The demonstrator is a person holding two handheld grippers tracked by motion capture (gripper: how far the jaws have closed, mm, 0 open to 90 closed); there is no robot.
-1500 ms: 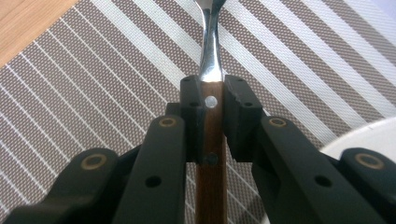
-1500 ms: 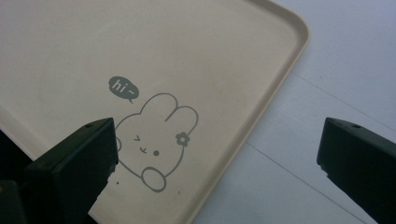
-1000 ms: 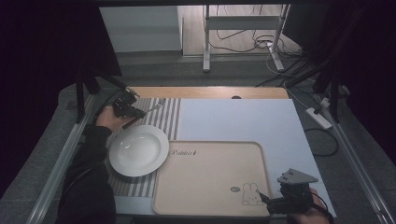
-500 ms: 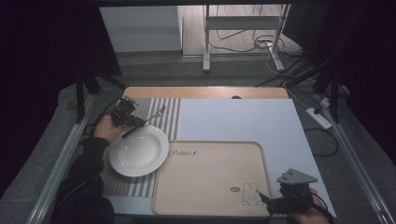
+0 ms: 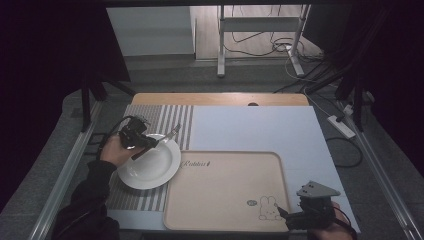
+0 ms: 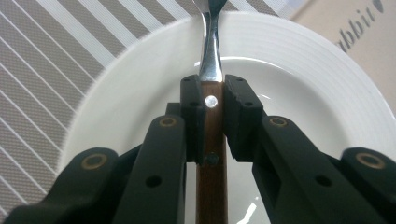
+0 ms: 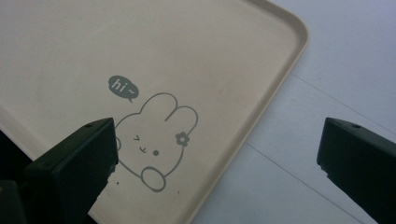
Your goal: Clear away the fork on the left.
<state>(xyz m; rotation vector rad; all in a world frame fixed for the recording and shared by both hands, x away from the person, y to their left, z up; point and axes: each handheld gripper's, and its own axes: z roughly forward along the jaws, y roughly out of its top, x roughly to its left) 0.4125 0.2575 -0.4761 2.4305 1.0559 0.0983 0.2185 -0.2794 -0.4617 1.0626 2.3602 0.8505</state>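
high view: the left gripper (image 5: 141, 142) sits over the far-left rim of the white plate (image 5: 150, 172), clamped on a wooden-handled fork (image 5: 162, 140) whose metal end pokes out past the plate's far edge, above the striped placemat (image 5: 165, 117). the plate rests on that placemat, its right edge just beside the beige tray (image 5: 225, 220). the tray lies on the pale blue table mat (image 5: 250, 125), with a small rabbit drawing (image 5: 269, 210) near its front-right corner. the right gripper (image 5: 295, 219) is at the tray's front-right corner, close to the rabbit, well apart from the plate.

left gripper view: both black pads press on the brown handle (image 6: 212, 135) of the fork from either side, just below where the shiny metal neck (image 6: 210, 51) begins. the neck runs up across the plate's rim (image 6: 140, 56) toward the striped placemat (image 6: 51, 56).

right gripper view: the jaws stand wide apart with nothing between them. below them are the tray's rounded corner (image 7: 294, 32), the rabbit drawing (image 7: 154, 140) with its "hi~" bubble, and the table mat (image 7: 336, 60).
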